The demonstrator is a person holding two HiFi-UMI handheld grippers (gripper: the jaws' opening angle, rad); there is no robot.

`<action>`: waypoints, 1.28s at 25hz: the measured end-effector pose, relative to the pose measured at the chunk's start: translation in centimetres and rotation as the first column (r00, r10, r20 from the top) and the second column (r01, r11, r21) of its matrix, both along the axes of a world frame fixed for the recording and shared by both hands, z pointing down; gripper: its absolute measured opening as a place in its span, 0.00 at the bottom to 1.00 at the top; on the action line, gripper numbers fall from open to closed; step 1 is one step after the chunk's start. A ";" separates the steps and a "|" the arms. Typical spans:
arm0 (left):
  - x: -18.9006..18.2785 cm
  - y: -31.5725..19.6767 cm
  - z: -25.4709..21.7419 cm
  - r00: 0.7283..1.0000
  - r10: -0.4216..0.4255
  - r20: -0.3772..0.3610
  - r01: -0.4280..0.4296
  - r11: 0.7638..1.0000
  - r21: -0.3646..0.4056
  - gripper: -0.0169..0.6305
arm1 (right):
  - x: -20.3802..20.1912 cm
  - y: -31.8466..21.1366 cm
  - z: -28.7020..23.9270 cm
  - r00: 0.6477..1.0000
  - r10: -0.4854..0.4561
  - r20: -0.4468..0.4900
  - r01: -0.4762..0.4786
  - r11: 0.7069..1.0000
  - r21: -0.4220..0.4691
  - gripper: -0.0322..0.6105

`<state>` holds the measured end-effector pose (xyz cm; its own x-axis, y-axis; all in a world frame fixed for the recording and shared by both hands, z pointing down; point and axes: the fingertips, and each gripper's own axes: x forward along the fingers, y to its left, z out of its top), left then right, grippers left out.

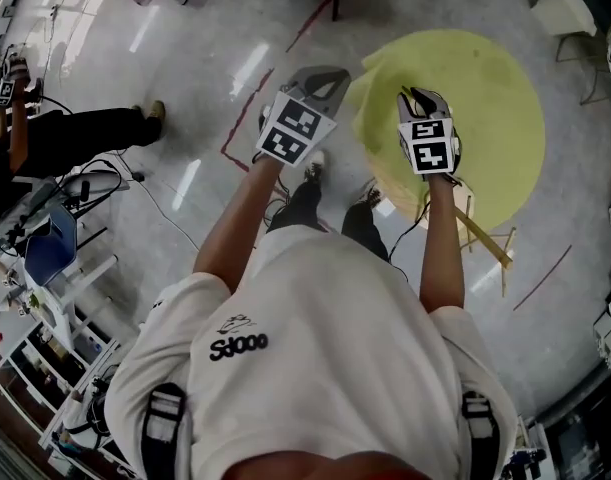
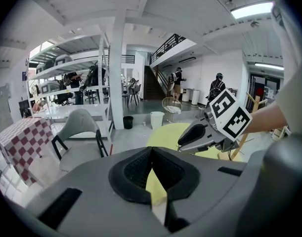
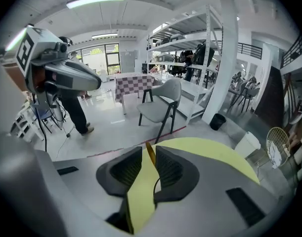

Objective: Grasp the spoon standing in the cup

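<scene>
Spoon (image 3: 150, 154): only a thin brown sliver shows, pinched between the nearly closed fingers (image 3: 169, 169) of the right gripper (image 3: 149, 149), above the desk's (image 1: 485, 108) edge. Left gripper (image 2: 151, 148): fingers closed, empty, beside that edge.

Two hand-held grippers are in view, the left hand-held gripper (image 1: 323, 76) and the right hand-held gripper (image 1: 421, 96). Each carries one marker cube, making two cubes. One amber sliver (image 3: 150, 154) shows between the right one's jaws. There is one round yellow surface (image 1: 485, 98). Around it stand one grey chair (image 2: 80, 126), one blue chair (image 1: 50, 253), one checkered table (image 2: 21, 138), one black bin (image 2: 128, 122) and one white bin (image 2: 156, 119). Besides the wearer there are three people: one person by the stairs (image 2: 178, 80), a second person (image 2: 217, 89) near that one, and a third person (image 1: 85, 133) on the floor at the left.
</scene>
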<state>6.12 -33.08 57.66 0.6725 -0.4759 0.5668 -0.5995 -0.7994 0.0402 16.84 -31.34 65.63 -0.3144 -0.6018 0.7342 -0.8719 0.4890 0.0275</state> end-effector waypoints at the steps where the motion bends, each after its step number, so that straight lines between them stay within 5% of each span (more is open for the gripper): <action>1: -0.2 0.0 0.4 1.000 -0.004 0.002 0.004 1.000 -0.007 0.07 | 0.0 -0.1 0.5 1.000 -0.004 -0.015 0.004 1.000 -0.005 0.21; 16: -1.2 -0.1 2.8 1.000 -0.030 0.008 0.031 0.997 -0.065 0.07 | 0.2 -1.5 1.2 0.992 -0.002 -0.129 0.007 0.999 0.041 0.14; 32: 0.1 0.3 -1.4 0.999 0.026 -0.034 -0.025 0.999 0.029 0.07 | 1.9 -0.9 -4.3 0.986 0.057 -0.158 -0.031 0.986 0.162 0.09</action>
